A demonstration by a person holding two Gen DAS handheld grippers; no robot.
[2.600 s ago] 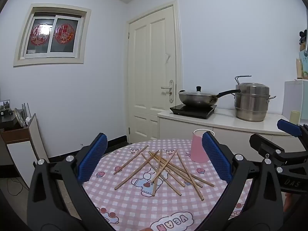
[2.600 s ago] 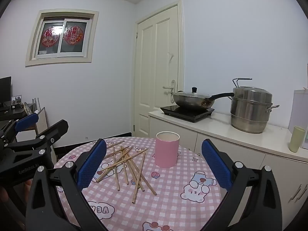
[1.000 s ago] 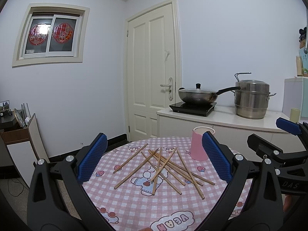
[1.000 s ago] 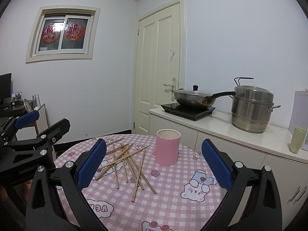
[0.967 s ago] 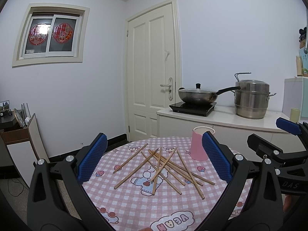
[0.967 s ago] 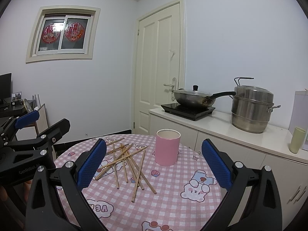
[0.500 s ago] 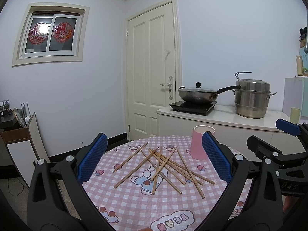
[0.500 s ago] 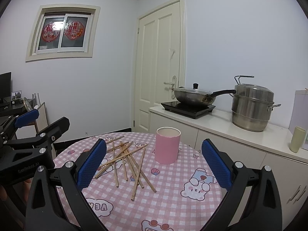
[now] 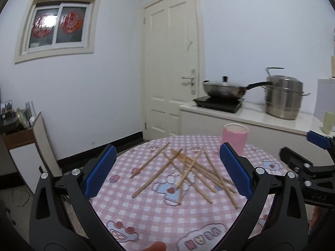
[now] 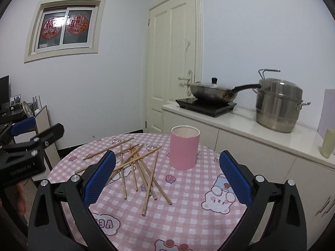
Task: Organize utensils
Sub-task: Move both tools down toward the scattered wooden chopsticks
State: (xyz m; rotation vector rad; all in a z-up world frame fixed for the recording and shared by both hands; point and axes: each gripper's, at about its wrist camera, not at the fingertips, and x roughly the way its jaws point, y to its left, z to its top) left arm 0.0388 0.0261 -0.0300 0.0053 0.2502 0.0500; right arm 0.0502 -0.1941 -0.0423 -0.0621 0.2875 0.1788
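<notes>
While wooden chopsticks lie scattered beside the pink cup, left gripper and right gripper hover above, jaws spread, empty.

Bare, pale wooden chopsticks lie on a table covered in a pink-and-white checked cloth with a slight sheen and printed cartoon figures. The pink cup looks matt and smooth, paper or plastic, with a pale inner wall. Both the left gripper and the right gripper have matt black plastic frames with bright metal screws, and their fingers carry blue pads with a fine rough grid texture. Behind, a steel wok and a brushed steel steamer pot gleam dully; the black cooktop is glossy, the white counter smooth.
</notes>
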